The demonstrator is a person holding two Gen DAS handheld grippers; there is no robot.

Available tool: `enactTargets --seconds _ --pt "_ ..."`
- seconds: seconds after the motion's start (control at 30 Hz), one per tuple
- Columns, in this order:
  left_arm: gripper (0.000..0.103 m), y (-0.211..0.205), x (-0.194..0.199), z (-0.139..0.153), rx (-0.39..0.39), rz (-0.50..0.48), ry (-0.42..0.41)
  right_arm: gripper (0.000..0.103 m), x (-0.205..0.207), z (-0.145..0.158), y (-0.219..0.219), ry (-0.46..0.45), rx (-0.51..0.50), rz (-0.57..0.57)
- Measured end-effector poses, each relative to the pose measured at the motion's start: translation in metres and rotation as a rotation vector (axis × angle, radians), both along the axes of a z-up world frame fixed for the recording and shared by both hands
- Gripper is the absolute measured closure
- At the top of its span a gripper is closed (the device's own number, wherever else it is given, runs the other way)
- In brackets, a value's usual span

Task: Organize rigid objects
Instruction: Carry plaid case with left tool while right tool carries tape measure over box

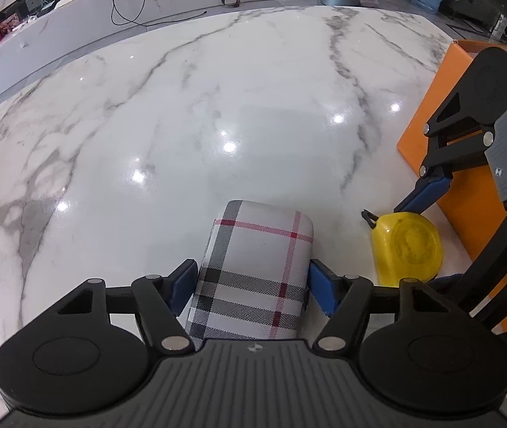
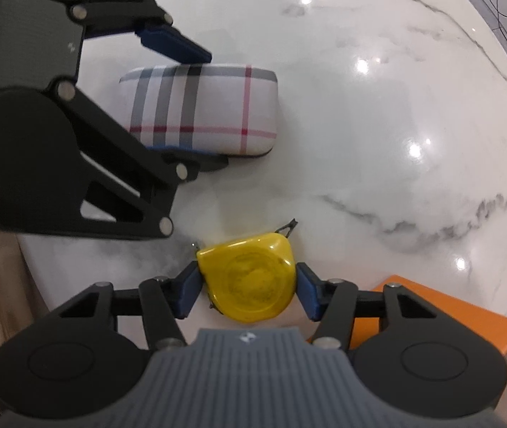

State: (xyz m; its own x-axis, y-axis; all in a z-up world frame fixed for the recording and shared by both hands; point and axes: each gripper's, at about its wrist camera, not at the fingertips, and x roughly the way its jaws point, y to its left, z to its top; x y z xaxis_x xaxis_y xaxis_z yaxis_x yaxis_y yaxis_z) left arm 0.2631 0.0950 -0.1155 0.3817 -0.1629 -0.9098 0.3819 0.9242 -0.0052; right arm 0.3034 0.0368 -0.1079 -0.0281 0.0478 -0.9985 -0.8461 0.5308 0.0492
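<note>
A plaid hard case [image 1: 253,271], white with grey and red stripes, lies on the marble table between the blue pads of my left gripper [image 1: 251,290], which is shut on it. It also shows in the right wrist view [image 2: 210,107]. A yellow tape measure [image 2: 249,281] sits between the blue pads of my right gripper [image 2: 249,292], which is shut on it just above the table. In the left wrist view the tape measure [image 1: 408,249] is to the right of the case, with the right gripper's fingers [image 1: 428,189] around it.
An orange box [image 1: 442,114] stands at the table's right side, close behind the right gripper; it also shows in the right wrist view [image 2: 467,321]. The white marble table [image 1: 217,107] stretches ahead. A black cable [image 1: 128,10] lies on the ledge beyond.
</note>
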Motion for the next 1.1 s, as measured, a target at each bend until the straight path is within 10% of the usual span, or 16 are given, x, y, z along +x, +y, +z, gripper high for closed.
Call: enactTargets --seconds 1.1 --pt "0.027 -0.009 -0.045 0.079 -0.015 0.079 -0.151 0.047 -0.038 0.063 -0.039 -0.262 0.135 -0.054"
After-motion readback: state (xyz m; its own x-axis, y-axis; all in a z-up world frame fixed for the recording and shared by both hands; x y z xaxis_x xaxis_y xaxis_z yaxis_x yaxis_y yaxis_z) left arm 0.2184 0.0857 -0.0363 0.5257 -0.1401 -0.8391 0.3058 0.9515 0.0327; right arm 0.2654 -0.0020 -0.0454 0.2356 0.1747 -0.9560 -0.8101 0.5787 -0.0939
